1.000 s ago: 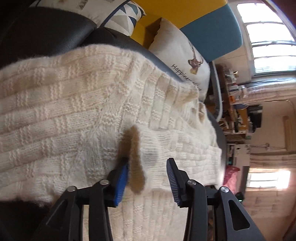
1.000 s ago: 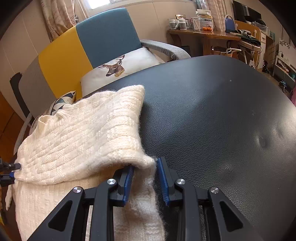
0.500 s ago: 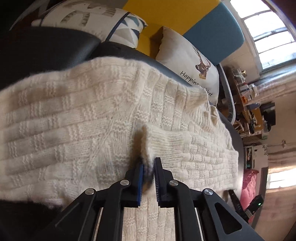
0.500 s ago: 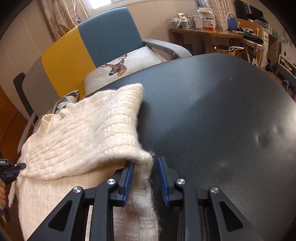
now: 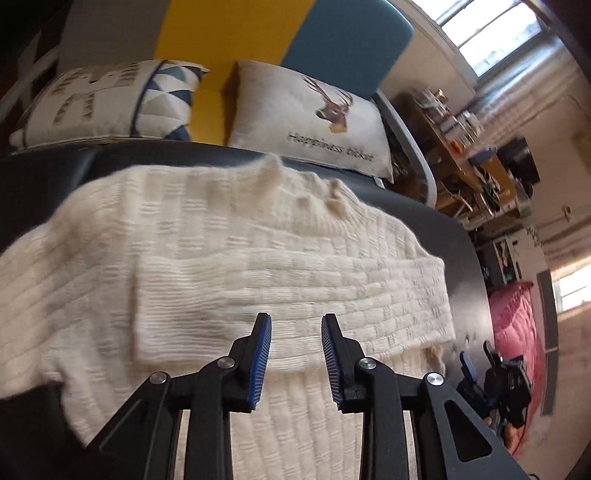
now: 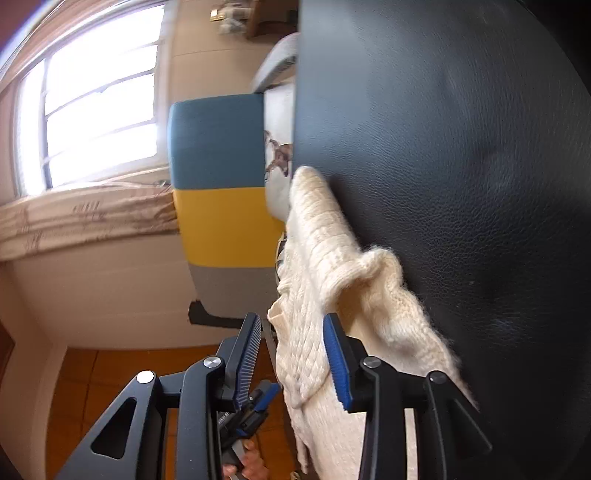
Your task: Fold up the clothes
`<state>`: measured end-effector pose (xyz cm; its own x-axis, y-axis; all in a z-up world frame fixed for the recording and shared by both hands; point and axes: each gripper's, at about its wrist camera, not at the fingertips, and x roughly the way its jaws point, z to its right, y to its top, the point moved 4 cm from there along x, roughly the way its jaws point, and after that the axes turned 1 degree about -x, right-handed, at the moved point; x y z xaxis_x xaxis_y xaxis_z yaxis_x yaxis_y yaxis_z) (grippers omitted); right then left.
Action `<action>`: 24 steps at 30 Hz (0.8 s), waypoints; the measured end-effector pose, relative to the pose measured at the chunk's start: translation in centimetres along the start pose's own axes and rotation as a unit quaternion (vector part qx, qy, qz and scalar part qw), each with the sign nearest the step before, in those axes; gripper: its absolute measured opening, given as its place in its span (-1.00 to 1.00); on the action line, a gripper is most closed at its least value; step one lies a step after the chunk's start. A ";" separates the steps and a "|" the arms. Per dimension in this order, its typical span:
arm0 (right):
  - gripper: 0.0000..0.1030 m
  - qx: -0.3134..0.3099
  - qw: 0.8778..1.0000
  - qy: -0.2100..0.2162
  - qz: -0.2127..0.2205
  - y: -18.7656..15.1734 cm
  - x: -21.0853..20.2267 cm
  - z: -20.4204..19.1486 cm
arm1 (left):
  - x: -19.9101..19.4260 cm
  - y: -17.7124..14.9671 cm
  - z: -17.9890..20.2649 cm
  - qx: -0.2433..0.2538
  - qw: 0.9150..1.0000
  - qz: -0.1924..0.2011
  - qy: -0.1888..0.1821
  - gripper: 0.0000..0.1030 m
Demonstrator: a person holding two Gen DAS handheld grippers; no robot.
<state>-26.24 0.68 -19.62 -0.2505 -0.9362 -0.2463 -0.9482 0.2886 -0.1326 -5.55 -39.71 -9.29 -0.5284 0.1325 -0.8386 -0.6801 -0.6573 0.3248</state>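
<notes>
A cream knitted sweater [image 5: 229, 258] lies spread on a black leather surface [image 5: 458, 251], with one sleeve [image 5: 295, 280] folded flat across its body. My left gripper [image 5: 295, 354] hovers just above the sleeve, open, nothing between its blue pads. In the right wrist view, rolled on its side, the sweater [image 6: 332, 266] shows edge-on against the black leather surface [image 6: 461, 184]. My right gripper [image 6: 291, 354] stands open astride the sweater's raised edge without pinching it. The left gripper [image 6: 255, 410] shows small behind it.
Behind the surface stands a chair [image 5: 332, 33] with a grey, yellow and teal back, holding a deer-print pillow [image 5: 317, 118] and a triangle-pattern pillow [image 5: 110, 103]. A cluttered desk [image 5: 465, 147] is far right. Orange floor tiles [image 6: 92, 373] and a bright window [image 6: 96, 110] appear.
Both grippers have opened and let go of the sweater. The sleeve now lies flat across the body. The right gripper has rolled sideways and the left has pulled back.
</notes>
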 end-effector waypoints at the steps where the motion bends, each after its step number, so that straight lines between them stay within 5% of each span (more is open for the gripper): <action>1: -0.26 0.014 1.000 -0.007 0.003 0.1 0.5 0.3 | 1.0 -0.2 1.0 0.015 1.000 -0.006 0.005 -0.44; 8: -0.20 0.030 0.999 -0.017 0.037 1.8 3.1 -0.1 | 5.9 -1.0 2.8 0.053 0.997 -0.041 0.026 -0.44; 12: -0.20 -0.013 0.991 -0.078 0.108 2.6 1.8 -0.6 | 6.5 -1.6 1.8 0.047 0.998 -0.043 0.017 -0.45; 20: -0.25 -0.102 0.984 -0.124 0.075 1.1 -0.1 -1.5 | 6.0 -1.1 2.2 0.060 0.997 -0.043 0.015 -0.46; 24: -0.25 -0.147 0.977 -0.144 0.055 0.3 -1.1 -2.0 | 4.4 1.8 6.4 0.096 0.994 -0.020 -0.041 -0.41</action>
<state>-26.65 1.38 -17.45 -0.3284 -0.7958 -0.5088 -0.9445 0.2744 0.1804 -12.31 -35.55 -9.59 -0.5338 0.2216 -0.8161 -0.7817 -0.4972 0.3764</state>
